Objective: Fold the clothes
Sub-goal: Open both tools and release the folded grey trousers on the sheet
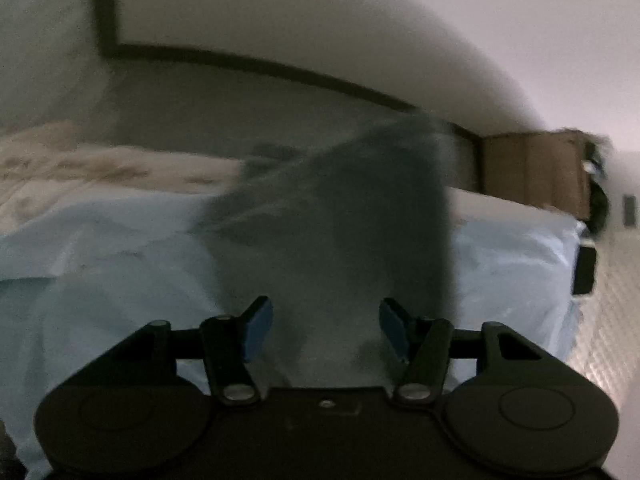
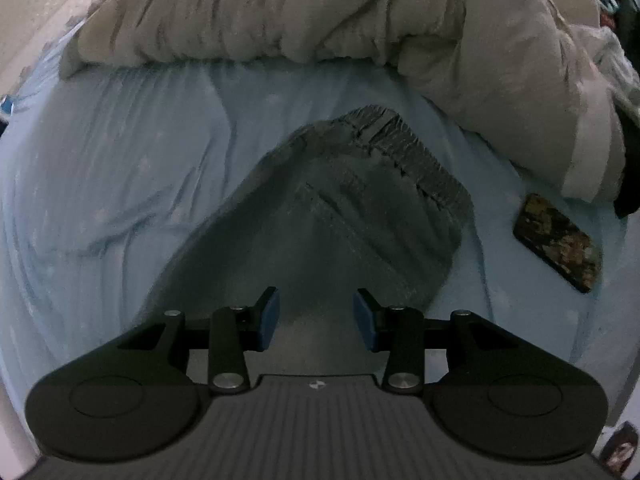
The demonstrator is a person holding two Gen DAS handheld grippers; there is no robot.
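A dark grey garment (image 2: 332, 216) lies on the light blue bedsheet (image 2: 120, 184), spread out towards the near edge of the bed, with a ribbed elastic waistband (image 2: 416, 152) at its far end, which makes it look like shorts or trousers, though I cannot tell which. The right gripper (image 2: 316, 318) sits low over the near part of the cloth, its 2 blue-padded fingers (image 2: 267, 320) spread apart with grey fabric showing in the gap between them; nothing is pinched, and the pads do not meet. Beyond the garment a rumpled beige duvet (image 2: 320, 12) is heaped across the far side of the bed, and a phone in a mottled brown case (image 2: 558, 236) lies flat on the sheet to the right of the garment, apart from it. From the left wrist view the picture is smeared: the same grey garment (image 1: 340, 220) shows as a tall blurred shape rising in front of the left gripper (image 1: 326, 330), whose 2 blue pads (image 1: 258, 330) also stand wide apart, holding nothing that I can make out. Behind it runs a pale wall with a dark trim line (image 1: 256, 60), and a brown cardboard box (image 1: 536, 172) sits at the far right by the corner of the bed.
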